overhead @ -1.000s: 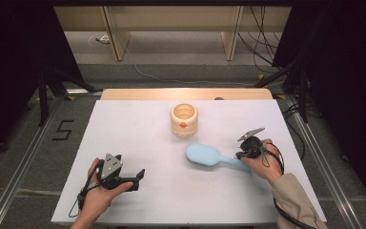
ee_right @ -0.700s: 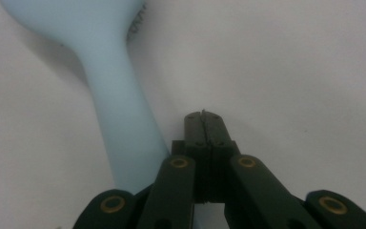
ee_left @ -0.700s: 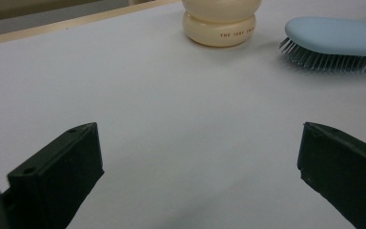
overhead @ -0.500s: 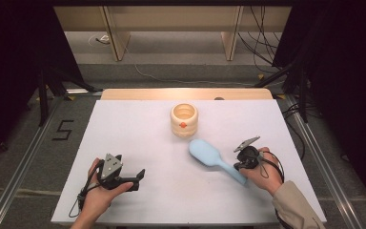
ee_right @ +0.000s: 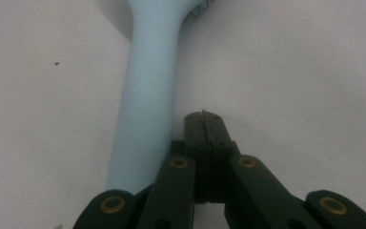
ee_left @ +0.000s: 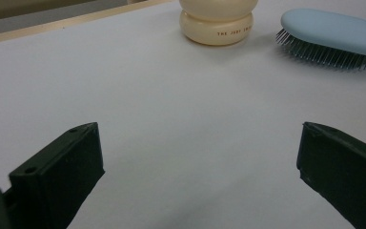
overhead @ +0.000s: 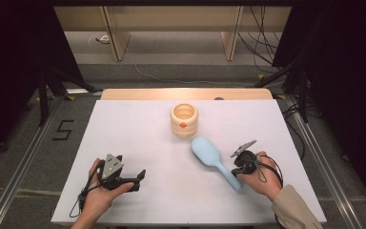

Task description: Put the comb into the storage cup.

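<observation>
Your right claw (ee_right: 204, 117) is clamped all the way shut with nothing between the jaws; the two black tips sit flat against each other. It's pressed right up against the side of the light blue hairbrush (ee_right: 150, 95) handle, not gripping it, just alongside it and touching or as good as. In the high view that same right claw (overhead: 240, 166) sits low over the near right part of the white tabletop (overhead: 138, 129), with your hand wrapped around it and the cable looping off the back.

The hairbrush (overhead: 212, 157) lies bristles down, handle end by your right hand and the oval head angled up and left toward the middle. Just past the head stands a squat cream jar (overhead: 184, 120) with a small orange mark on its front, close to the brush but not touching it.

Your left claw (overhead: 138, 177) rests on the near left of the tabletop, well apart from everything. Its jaws stand wide open with bare tabletop between them. From there the jar (ee_left: 218, 21) and brush head (ee_left: 333, 33) sit farther off.
</observation>
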`<state>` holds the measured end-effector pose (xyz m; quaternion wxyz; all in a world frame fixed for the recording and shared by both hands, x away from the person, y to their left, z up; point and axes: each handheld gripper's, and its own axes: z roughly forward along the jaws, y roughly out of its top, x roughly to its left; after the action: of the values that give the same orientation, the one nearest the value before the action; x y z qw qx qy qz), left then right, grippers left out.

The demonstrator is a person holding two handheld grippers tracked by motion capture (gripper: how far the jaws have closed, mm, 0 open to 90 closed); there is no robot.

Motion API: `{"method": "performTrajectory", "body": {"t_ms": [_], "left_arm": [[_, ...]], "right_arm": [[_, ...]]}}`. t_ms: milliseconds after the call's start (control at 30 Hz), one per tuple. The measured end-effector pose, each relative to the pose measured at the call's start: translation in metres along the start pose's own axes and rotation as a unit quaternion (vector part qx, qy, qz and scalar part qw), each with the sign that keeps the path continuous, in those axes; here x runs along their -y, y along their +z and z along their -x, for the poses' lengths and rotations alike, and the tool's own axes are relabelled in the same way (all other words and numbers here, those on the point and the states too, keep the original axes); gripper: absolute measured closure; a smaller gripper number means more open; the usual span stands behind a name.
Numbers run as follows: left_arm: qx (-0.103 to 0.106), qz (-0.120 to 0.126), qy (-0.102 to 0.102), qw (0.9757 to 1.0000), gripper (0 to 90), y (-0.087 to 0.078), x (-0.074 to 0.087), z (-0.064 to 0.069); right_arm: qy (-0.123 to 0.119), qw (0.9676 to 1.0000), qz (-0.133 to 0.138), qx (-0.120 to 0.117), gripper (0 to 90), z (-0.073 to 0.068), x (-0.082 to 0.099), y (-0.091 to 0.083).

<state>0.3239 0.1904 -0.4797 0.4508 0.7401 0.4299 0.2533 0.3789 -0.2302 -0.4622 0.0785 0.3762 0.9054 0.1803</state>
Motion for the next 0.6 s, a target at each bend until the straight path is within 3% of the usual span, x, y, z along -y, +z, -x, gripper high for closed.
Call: {"method": "performTrajectory", "body": {"t_ms": [467,600], "left_arm": [[0.0,0.001,-0.001,1.0,1.7,-0.0003,0.0,-0.0002],[0.0,0.001,-0.002,1.0,1.7,-0.0002,0.0,-0.0003]], "right_arm": [[0.016,0.9998,0.009,-0.001,90.0,0.0028,-0.0001,-0.0014],[0.022,0.9995,0.022,0.007,84.1,0.0051,-0.0003,-0.0049]]}}
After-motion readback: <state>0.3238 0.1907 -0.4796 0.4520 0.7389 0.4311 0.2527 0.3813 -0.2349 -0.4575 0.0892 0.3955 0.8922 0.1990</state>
